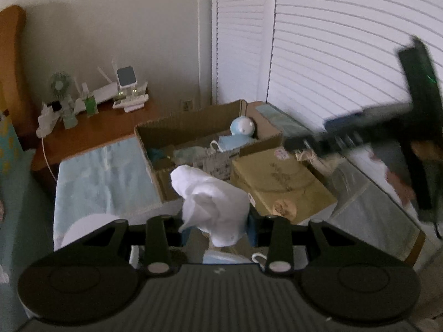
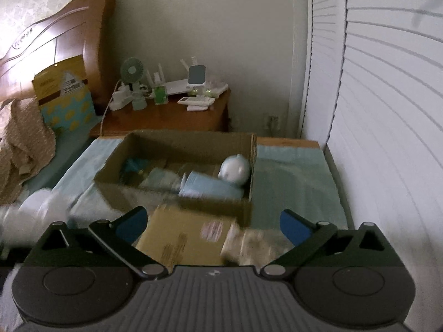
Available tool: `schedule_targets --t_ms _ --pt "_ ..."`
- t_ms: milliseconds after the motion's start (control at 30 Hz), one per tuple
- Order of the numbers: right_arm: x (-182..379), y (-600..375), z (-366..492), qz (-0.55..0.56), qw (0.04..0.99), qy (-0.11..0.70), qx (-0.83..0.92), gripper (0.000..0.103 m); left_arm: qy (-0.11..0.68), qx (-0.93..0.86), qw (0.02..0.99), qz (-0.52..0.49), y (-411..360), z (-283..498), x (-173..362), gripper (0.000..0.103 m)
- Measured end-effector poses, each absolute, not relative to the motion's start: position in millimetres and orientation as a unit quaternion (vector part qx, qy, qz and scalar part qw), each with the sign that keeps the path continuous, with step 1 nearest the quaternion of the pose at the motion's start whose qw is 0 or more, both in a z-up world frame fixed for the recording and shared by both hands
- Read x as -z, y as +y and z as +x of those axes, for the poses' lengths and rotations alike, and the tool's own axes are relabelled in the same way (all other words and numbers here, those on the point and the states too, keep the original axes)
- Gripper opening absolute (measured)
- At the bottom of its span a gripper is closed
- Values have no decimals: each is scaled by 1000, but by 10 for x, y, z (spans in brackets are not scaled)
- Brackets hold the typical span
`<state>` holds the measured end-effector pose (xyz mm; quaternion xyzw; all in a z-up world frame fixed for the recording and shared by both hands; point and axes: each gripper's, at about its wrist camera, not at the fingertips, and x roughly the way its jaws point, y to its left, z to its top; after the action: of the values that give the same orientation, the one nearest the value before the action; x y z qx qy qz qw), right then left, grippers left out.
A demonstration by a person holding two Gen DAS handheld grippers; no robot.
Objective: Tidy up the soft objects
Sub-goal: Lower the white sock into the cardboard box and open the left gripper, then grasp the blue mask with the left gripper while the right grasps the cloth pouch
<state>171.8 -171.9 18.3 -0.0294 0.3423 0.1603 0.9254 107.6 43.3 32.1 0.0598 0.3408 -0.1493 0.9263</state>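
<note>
Bedroom scene: an open cardboard box (image 2: 177, 193) sits on my pale-blue-covered bed (image 2: 293, 182), a blue plush toy (image 2: 235, 169) inside. My left gripper (image 1: 218, 232) clamps a white soft cloth (image 1: 213, 202) just before the box. My right gripper (image 2: 213, 225) gapes wide, empty.

blurred: right claw (image 1: 368, 135) | box contents (image 2: 155, 174) unclear | hidden: white cloth (image 1: 213, 202) base

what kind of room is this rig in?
Most likely a bedroom in a home. A carved wooden headboard stands at the left, with a bedside table next to it carrying a small fan and a router. White louvered doors, probably a closet, run along the right.
</note>
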Motion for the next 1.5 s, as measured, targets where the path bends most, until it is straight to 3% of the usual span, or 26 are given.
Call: schedule_targets --t_ms 333,633,733,800,833,1500 --pt "-127 -1798 1107 -25 927 342 -148 103 310 148 935 92 305 1632 -532 38" --pt "-147 -1960 976 -23 930 343 -130 103 327 116 934 87 281 2432 -377 38" --pt "-141 -1993 958 -23 930 343 -127 103 337 99 932 87 301 2576 -305 52" --pt "-131 -2007 949 -23 930 345 -127 103 337 86 934 84 330 2582 -290 80" --pt "-126 -2006 950 -22 929 346 -127 103 333 84 936 83 341 2560 -294 82" --pt "-19 -2061 790 -28 927 358 -110 103 313 130 939 61 341 1395 -380 92"
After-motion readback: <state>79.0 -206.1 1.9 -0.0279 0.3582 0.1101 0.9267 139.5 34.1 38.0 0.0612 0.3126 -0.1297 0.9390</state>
